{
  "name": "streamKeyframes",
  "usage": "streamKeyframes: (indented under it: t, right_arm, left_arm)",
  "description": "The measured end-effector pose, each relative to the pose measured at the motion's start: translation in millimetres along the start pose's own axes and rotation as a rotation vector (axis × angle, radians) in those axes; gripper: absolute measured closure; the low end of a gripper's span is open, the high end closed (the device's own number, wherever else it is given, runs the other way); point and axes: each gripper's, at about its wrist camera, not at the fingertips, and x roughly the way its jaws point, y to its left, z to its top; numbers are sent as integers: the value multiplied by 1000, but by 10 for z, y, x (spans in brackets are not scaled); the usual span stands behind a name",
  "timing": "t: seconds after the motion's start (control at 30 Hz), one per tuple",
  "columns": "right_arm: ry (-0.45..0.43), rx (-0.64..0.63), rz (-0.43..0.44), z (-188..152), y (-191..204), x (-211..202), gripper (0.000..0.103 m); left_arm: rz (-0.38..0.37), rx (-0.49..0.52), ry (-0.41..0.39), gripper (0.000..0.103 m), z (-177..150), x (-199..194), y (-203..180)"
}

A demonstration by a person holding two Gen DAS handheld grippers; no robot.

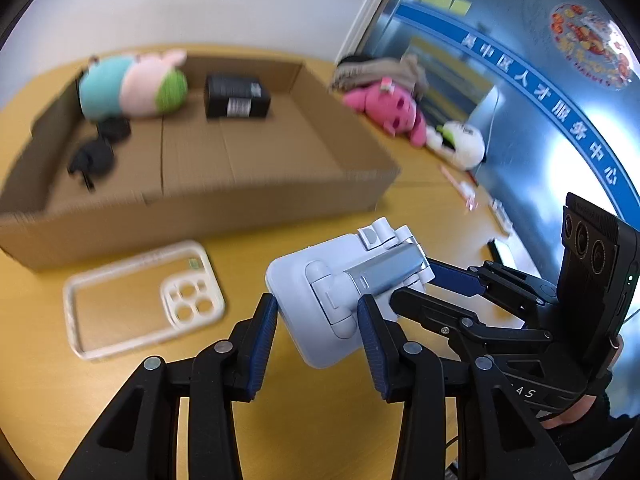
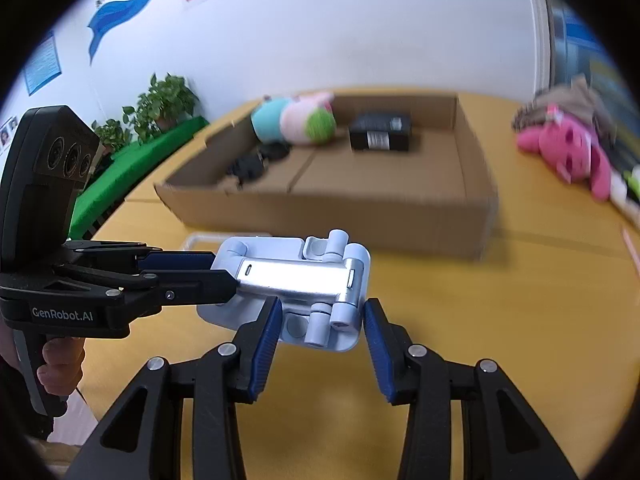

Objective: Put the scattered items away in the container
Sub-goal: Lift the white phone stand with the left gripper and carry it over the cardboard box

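Left wrist view, going left to right. At 9 o'clock, the clear phone case (image 1: 144,300) lies flat on the yellow table (image 1: 432,208), just in front of the cardboard box (image 1: 200,208). The box fills 10 to 12 o'clock; inside are a plush toy in teal, pink & green (image 1: 134,86) at the far left wall, some black items (image 1: 96,152) nearer, blurred, and a black box w/ a label (image 1: 237,97) at the back.

In the centre, the light blue folding phone stand (image 1: 332,300) is off the table, held by both tools. The left gripper (image 1: 318,330) has its blue pads on the two sides of the stand's base, jaws about half way, gripping it. The right gripper (image 1: 416,284) comes in from 3 o'clock and pinches the stand's metal arm end.

At 1 o'clock, outside the box, a pink plush (image 1: 394,110) and a white plush (image 1: 460,144) lie near the glass wall.

Right wrist view: the left gripper (image 2: 224,270) enters from 9 o'clock, a hand (image 2: 60,364) on its handle, pads clamped on the stand (image 2: 296,280). The right gripper (image 2: 320,324) is at 6 o'clock, jaws at medium width, w/ the stand's hinge end between the pads; the left pad touches, the right one I cannot tell. The box (image 2: 328,216) is behind, at 12 o'clock; the stand is not in it yet. Pink plush (image 2: 568,148) at 2 o'clock.
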Motion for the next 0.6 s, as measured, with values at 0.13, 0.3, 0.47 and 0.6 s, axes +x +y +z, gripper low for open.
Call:
streamKeyframes:
  t: [0.13, 0.3, 0.47, 0.6]
  right_arm:
    - [-53, -34, -5, 249, 94, -73, 62]
    - [-115, -75, -18, 588, 216, -107, 62]
    - [-161, -91, -12, 843, 333, -73, 62]
    - [-183, -91, -1, 1037, 377, -11, 62]
  left_arm:
    - [25, 30, -54, 59, 235, -201, 0]
    - [47, 59, -120, 59, 475, -410, 85]
    - [75, 76, -170, 59, 691, -593, 220]
    - [97, 89, -191, 59, 858, -663, 318]
